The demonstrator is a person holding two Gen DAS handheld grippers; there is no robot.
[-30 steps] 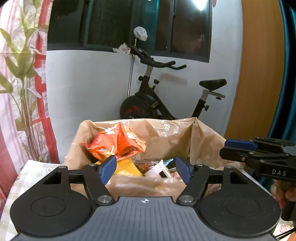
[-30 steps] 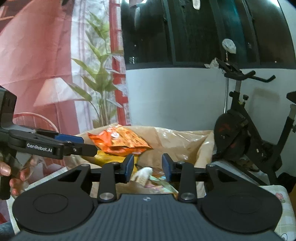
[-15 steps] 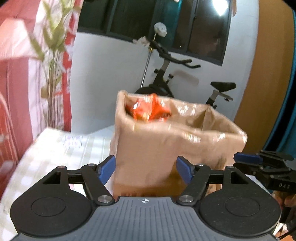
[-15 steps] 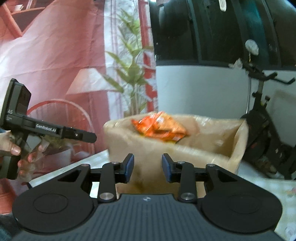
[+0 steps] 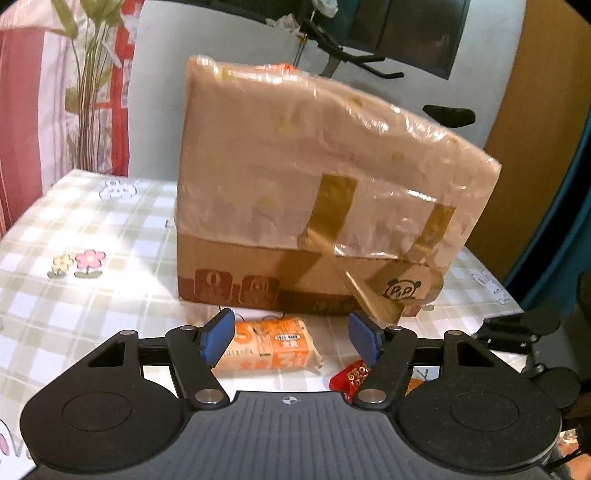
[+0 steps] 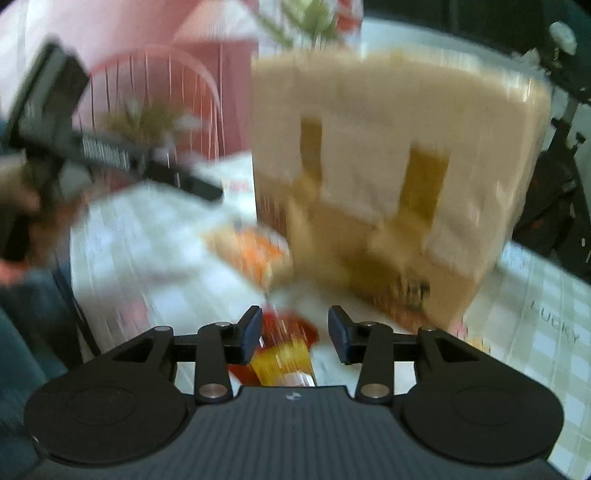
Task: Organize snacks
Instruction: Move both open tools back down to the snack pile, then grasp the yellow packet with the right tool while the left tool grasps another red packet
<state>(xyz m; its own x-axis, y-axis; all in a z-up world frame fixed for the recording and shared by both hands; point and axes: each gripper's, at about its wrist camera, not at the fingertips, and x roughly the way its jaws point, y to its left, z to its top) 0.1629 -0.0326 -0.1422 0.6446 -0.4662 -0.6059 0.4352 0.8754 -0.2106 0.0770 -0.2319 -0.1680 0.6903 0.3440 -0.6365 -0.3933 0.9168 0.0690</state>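
Checked green-and-white cloth with flower prints covers the worktop. Left gripper hovers with jaws wide open and empty over an orange snack packet; a red packet lies beside. Right gripper, jaws open and empty, hangs above a blurred red-and-yellow packet. Beyond stands the plastic-wrapped cardboard box; behind it, an exercise bike against a white wall.

Setting: a room in a home. The counter carries a checked cloth printed with flowers, and behind it hang a pink and red curtain with a leaf pattern and a dark window. Beyond the cardboard box on the counter stands an exercise bike, against a white wall.
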